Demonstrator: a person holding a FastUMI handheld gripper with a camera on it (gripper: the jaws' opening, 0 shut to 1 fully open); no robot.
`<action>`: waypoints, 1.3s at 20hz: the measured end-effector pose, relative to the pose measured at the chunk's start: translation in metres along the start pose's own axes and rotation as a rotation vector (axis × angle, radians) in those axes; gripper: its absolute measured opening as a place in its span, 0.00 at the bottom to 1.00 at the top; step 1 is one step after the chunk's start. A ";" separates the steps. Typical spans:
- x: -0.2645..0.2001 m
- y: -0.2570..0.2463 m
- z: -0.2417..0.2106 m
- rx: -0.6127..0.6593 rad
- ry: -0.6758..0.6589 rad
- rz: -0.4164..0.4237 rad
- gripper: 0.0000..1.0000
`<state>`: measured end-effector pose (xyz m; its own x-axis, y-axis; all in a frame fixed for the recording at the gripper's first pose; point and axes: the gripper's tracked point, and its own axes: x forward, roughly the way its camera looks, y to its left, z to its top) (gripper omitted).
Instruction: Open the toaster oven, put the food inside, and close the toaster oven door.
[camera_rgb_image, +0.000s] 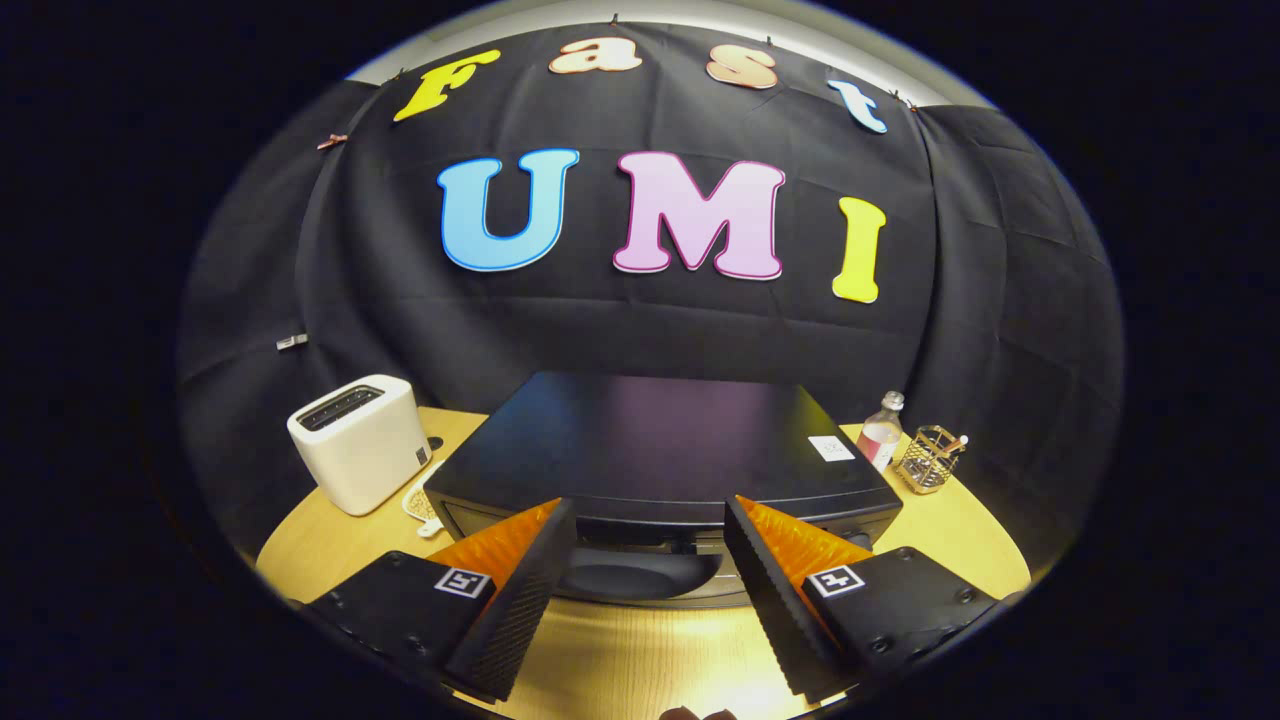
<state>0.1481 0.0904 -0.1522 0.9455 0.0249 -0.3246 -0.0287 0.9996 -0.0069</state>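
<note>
Jaws wide, empty, gripper (650, 560) facing toaster oven (665, 450) at 12 o'clock on bench (620, 660); door looks closed, all steps left.

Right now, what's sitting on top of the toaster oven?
A small white label lies on the toaster oven top near its right corner; nothing else rests there. The oven's inside can't be seen from here. The hand-held gripper is open just before its front.
</note>
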 end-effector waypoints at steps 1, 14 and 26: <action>0.004 0.001 -0.004 -0.005 0.013 0.000 0.99; 0.004 0.001 -0.019 0.063 0.113 -0.041 0.99; -0.043 0.004 -0.054 0.069 0.174 -0.023 0.99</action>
<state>0.0901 0.0928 -0.1892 0.8752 0.0053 -0.4837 0.0197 0.9987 0.0465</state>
